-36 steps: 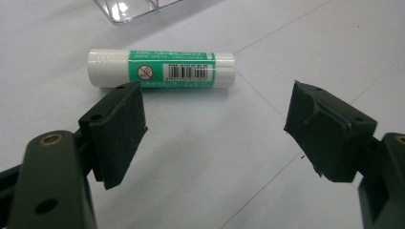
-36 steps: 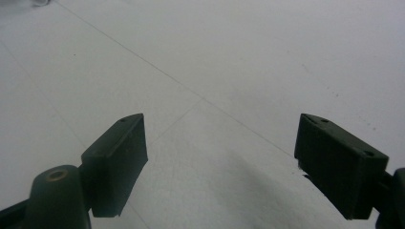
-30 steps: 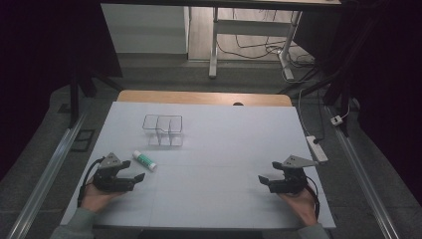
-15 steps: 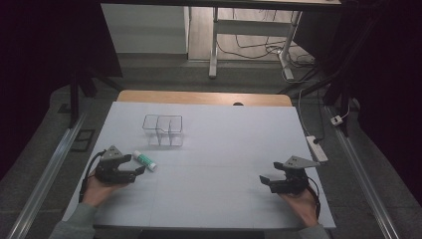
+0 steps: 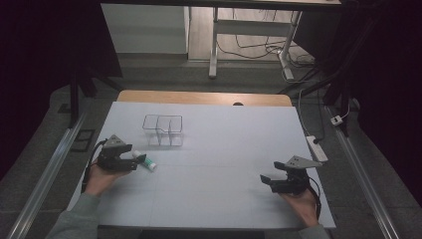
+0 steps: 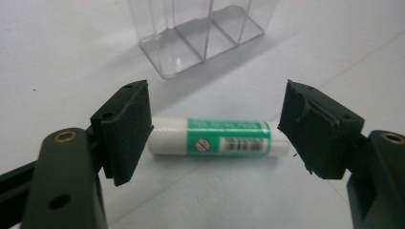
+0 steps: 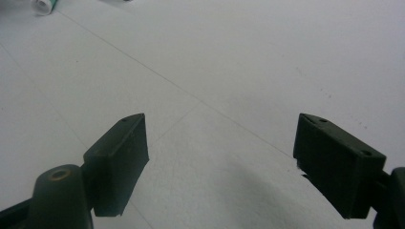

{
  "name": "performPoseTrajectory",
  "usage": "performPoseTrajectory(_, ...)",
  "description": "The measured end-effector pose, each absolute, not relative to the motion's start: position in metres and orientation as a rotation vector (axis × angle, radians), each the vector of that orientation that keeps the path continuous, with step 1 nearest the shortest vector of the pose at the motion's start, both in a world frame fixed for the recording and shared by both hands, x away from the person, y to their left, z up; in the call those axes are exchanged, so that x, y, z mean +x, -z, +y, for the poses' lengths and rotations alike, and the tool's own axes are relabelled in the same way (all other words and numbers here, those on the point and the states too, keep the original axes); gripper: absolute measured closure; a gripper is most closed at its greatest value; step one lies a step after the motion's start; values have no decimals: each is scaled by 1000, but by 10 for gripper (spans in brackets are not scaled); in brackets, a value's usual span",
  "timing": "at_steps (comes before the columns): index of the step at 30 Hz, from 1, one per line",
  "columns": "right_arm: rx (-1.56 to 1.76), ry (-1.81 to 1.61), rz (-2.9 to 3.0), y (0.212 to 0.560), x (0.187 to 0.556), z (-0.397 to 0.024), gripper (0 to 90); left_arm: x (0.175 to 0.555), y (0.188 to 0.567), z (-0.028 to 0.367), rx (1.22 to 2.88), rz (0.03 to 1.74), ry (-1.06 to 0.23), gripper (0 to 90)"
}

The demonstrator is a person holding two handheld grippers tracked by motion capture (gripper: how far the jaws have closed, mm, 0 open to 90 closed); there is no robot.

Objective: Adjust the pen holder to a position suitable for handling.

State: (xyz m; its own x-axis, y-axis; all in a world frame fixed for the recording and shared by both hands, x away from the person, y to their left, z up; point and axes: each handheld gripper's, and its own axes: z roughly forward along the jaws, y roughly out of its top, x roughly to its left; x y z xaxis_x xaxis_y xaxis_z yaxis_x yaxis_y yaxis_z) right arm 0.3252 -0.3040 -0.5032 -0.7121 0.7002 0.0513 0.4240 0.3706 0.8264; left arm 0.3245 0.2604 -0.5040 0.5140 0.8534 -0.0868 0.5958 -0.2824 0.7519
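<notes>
A white and green tube (image 5: 144,161) lies on its side on the white table sheet (image 5: 229,144), in front of a clear divided organiser (image 5: 163,130). My left gripper (image 5: 133,163) has come over the tube. In the left gripper view the tube (image 6: 224,137) lies lengthwise between the two black jaws of the left gripper (image 6: 215,131). Its jaws have just been closing a little and stand wide, one at each end of the tube, with no clear squeeze. The organiser (image 6: 205,38) stands just beyond. My right gripper (image 5: 266,181) rests open at the near right, with nothing between its jaws (image 7: 219,157).
A white power strip (image 5: 317,148) lies off the table's right edge. A wooden strip (image 5: 204,97) runs along the far edge of the sheet. The tube's cap (image 7: 45,5) shows at the top left of the right gripper view. Metal rails flank the table.
My left hand has moved forward and to the right, so its jaws now straddle the tube. The right hand has stayed in place.
</notes>
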Motion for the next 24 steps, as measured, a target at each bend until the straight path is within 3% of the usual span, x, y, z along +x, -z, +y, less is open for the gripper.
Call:
performPoseTrajectory(5,991,-1257,2333,504,326,-304,190,336,504,261,2014,1191,-456,286)
performPoseTrajectory(24,1005,-1243,2332,505,326,-304,198,365,507,273,2006,1272,-494,549)
